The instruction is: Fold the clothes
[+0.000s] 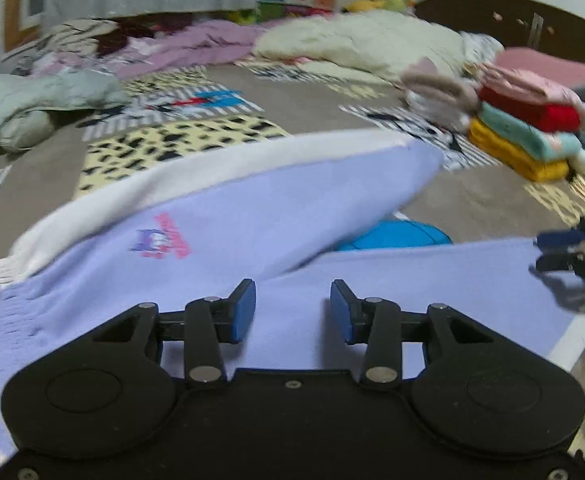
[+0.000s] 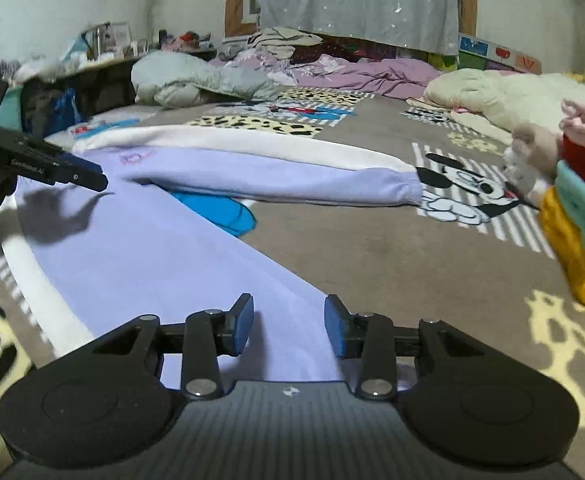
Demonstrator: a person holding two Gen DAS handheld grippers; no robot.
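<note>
**Lavender trousers lying spread on the bed, both jaws open**

The lavender trousers [image 1: 252,216] with a white side stripe are lying spread on the patterned bedspread [image 2: 372,248] — one leg stretching away toward the folded stack [image 1: 532,128] at the right, the other running under both tools. The left gripper [image 1: 292,308] is hovering over the cloth near the waistband, its jaws standing apart and gripping nothing. The right gripper [image 2: 288,328] is hanging over the edge of the nearer leg — its jaws are likewise parted and empty. A small pink-and-purple print [image 1: 160,238] is showing near the waist. Loose clothes [image 2: 332,68] are lying heaped at the far side of the bed.
</note>
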